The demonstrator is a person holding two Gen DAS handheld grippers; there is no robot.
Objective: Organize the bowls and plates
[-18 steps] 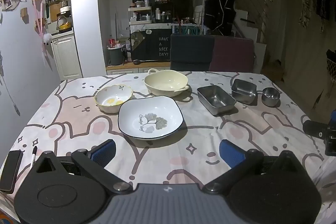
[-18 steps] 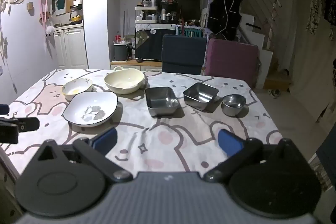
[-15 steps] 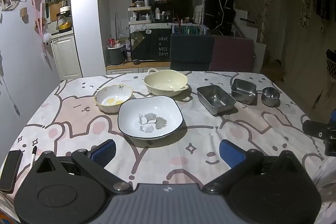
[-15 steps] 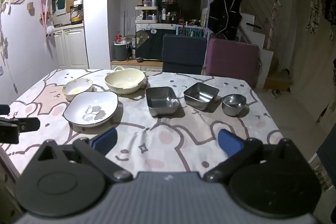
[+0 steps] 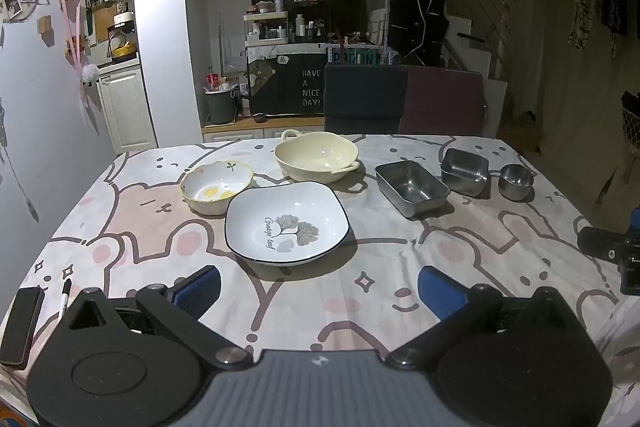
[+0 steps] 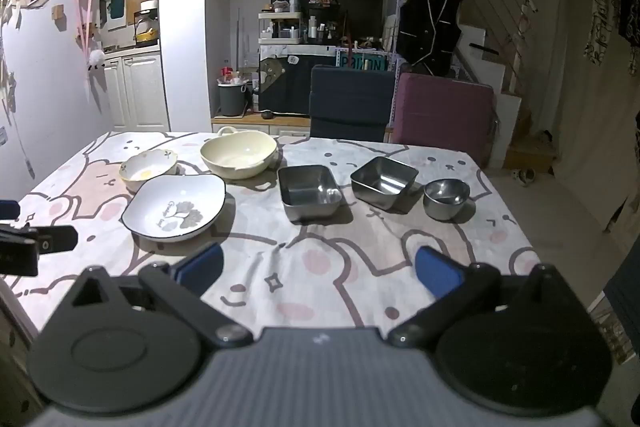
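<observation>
A white square plate (image 5: 286, 227) with a leaf print lies mid-table, also in the right wrist view (image 6: 176, 213). Behind it stand a small flowered bowl (image 5: 216, 187) and a cream handled bowl (image 5: 318, 161). To the right sit a steel rectangular tin (image 5: 412, 189), a steel square bowl (image 5: 464, 171) and a small round steel cup (image 5: 516, 181); the right wrist view shows the tin (image 6: 310, 191), square bowl (image 6: 384, 181) and cup (image 6: 446, 197). My left gripper (image 5: 318, 289) is open and empty in front of the plate. My right gripper (image 6: 318, 269) is open and empty near the table's front edge.
A phone (image 5: 20, 323) and a pen (image 5: 64, 299) lie at the table's front left corner. Two chairs (image 5: 404, 99) stand behind the table. The tablecloth (image 5: 132, 211) has a cartoon print. The other gripper shows at the right edge (image 5: 608, 251).
</observation>
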